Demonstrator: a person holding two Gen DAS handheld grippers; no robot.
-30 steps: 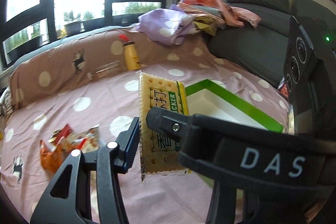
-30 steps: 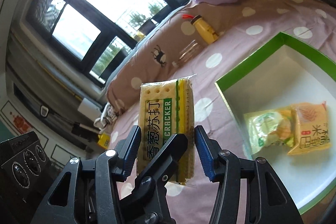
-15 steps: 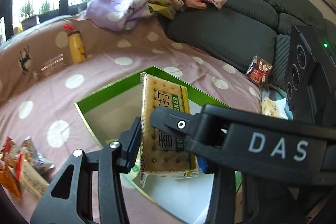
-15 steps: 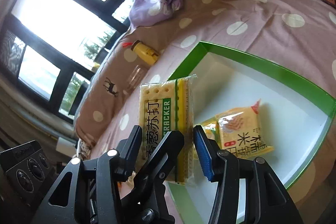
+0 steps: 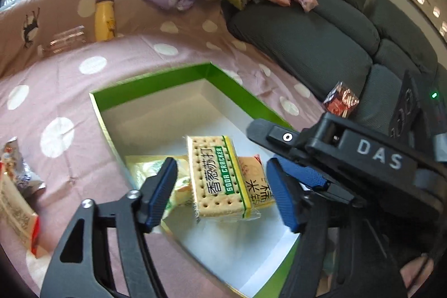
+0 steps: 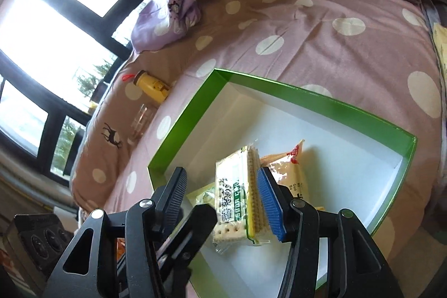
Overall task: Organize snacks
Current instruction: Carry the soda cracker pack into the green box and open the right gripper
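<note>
Left wrist: left tool (image 5: 220,194) has just been opening, cracker pack (image 5: 216,176) loose between its jaws, lying in the box (image 5: 156,85), label "SODA CRACKER"; right wrist: right tool (image 6: 223,197) also just opening, pack (image 6: 240,200) probably light, brittle, best gripped by long edges.

Glossy plastic cracker packet (image 5: 220,178) in smooth, glossy green cardboard box (image 5: 156,85).
</note>
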